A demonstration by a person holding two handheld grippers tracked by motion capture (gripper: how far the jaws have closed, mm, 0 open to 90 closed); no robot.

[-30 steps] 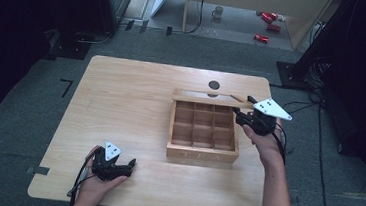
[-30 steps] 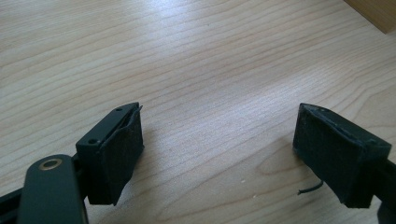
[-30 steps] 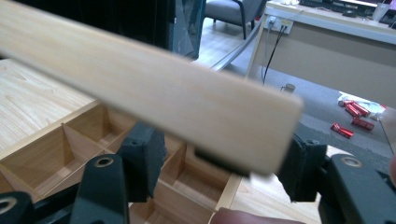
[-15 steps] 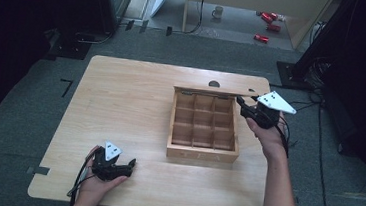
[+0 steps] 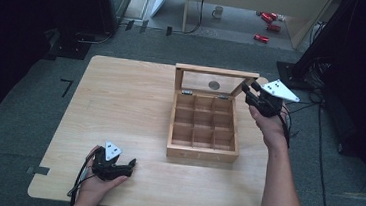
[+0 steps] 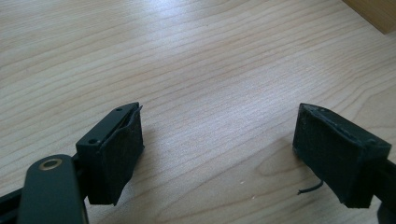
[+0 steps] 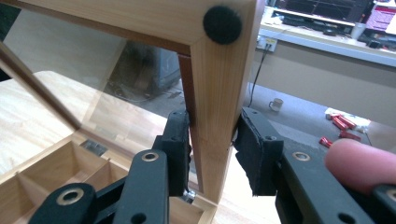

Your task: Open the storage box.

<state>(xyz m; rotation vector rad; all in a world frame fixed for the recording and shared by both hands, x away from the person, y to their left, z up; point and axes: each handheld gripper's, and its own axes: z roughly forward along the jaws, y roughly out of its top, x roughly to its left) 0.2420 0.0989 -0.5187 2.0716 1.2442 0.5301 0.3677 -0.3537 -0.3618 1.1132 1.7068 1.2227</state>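
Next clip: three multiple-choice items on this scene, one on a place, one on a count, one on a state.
1. Where does the right claw grip the light wooden compartment box?
A) front wall B) the glass-paned lid's frame C) a divider
2. How many compartments does it have?
A) four B) six C) nine
3. The left claw is:
A) open over bare wooden table B) shut on a cable C) inside the box

B: both pads clamp the frame's side bar. C: the high view shows three rows of three. A: nothing lies between its spread pads.

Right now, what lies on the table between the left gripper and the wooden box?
Nothing: in the high view, only bare table separates the left gripper from the wooden box. The left gripper view shows plain wood between its open fingers.
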